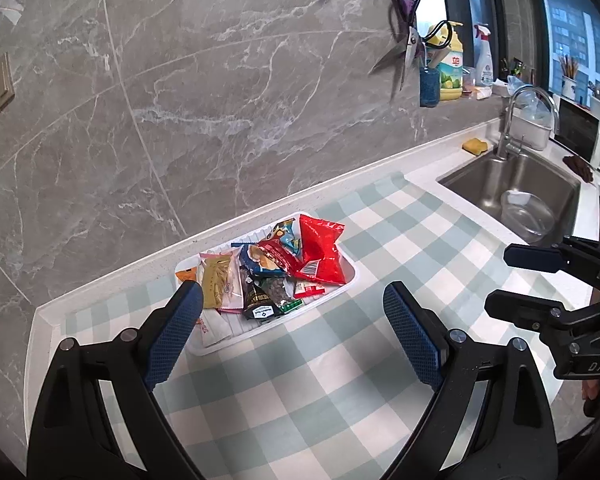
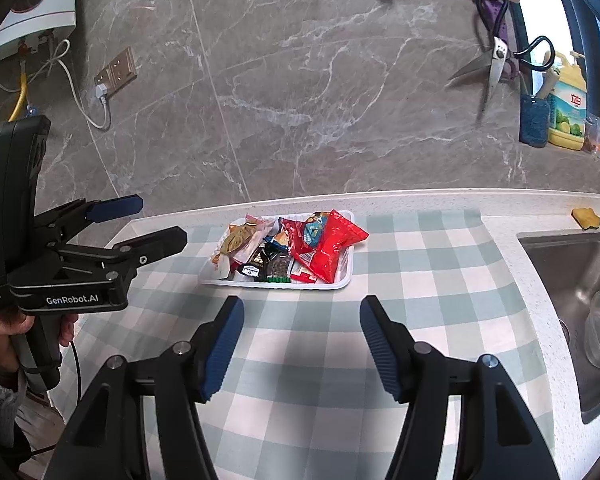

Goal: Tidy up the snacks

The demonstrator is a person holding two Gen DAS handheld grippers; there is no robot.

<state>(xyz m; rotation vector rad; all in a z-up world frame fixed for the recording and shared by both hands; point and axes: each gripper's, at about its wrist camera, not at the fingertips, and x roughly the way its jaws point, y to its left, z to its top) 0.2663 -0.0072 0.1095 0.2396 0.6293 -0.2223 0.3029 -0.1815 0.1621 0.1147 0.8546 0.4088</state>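
A white tray [image 1: 350, 276] [image 2: 342, 285] sits on the checked cloth near the wall and holds several snack packets. A big red bag [image 1: 322, 250] [image 2: 328, 246] lies on top at its right; a yellow packet [image 1: 216, 280] [image 2: 238, 238] is at its left, dark packets [image 1: 266, 300] [image 2: 268, 266] in front. My left gripper [image 1: 294, 300] is open and empty, hovering just in front of the tray. My right gripper [image 2: 302, 312] is open and empty, further back over the cloth. Each gripper shows in the other's view: the right one [image 1: 500, 280], the left one [image 2: 164, 220].
A steel sink [image 1: 520, 192] [image 2: 568, 264] with a tap [image 1: 512, 128] and a clear container [image 1: 528, 214] lies to the right. A yellow sponge [image 1: 475, 146] [image 2: 586, 218] rests by the wall. Scissors [image 1: 408, 48] [image 2: 494, 64] hang above. Bottles [image 1: 450, 68] stand on the sill.
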